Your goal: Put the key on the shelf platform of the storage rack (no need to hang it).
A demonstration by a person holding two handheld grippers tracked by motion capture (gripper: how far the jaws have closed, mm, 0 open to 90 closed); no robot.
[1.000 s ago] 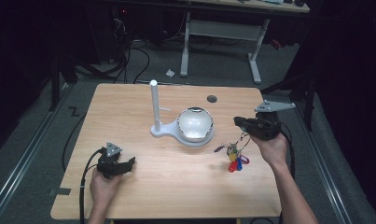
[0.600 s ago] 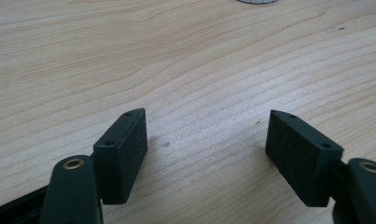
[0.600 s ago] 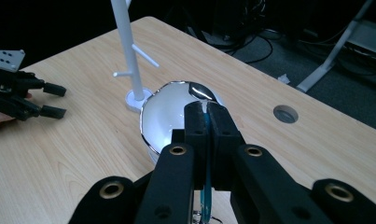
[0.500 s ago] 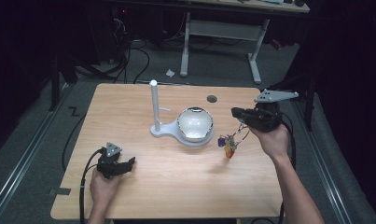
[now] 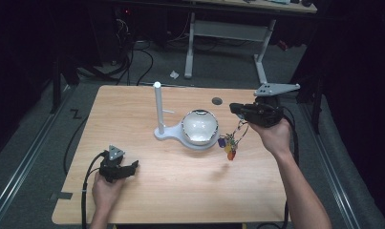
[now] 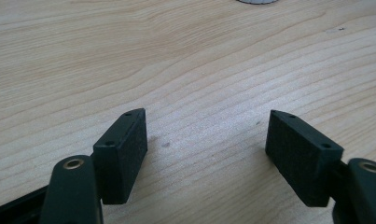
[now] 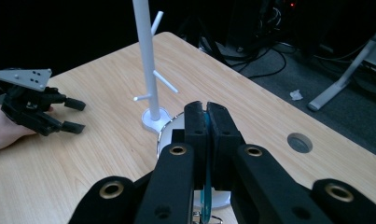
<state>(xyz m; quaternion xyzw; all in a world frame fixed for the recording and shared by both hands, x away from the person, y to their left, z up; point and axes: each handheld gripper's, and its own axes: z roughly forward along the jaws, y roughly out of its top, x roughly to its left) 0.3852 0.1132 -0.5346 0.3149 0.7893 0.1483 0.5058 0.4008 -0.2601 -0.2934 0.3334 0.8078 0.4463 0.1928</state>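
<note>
The keys (image 5: 229,144) were a small bunch with coloured tags, purple, yellow and red, hung on a thin ring and dangling free in the air below the right gripper (image 5: 236,108). In the right gripper view a blue-green tag (image 7: 206,186) stood on edge between the two pads, which were pressed together on it, so that gripper was clamped on the keys. The bunch hung just right of the bowl (image 5: 200,127), above the table (image 5: 133,109), with a faint shadow under it on the wood.

The bowl sat on a white base joined to the stand (image 5: 157,107), a thin white post with short pegs sticking out at its side. Both stood near the middle of the table, slightly toward its far edge. A round hole (image 5: 217,100) lay in the tabletop behind the bowl, near the far edge.

The left gripper (image 5: 133,165) rested low at the near left, its jaws spread wide with bare wood between them, well apart from the stand. Open wood lay between the two grippers and across the near half of the table. The right gripper was close to the right edge, with dark floor beyond it.
</note>
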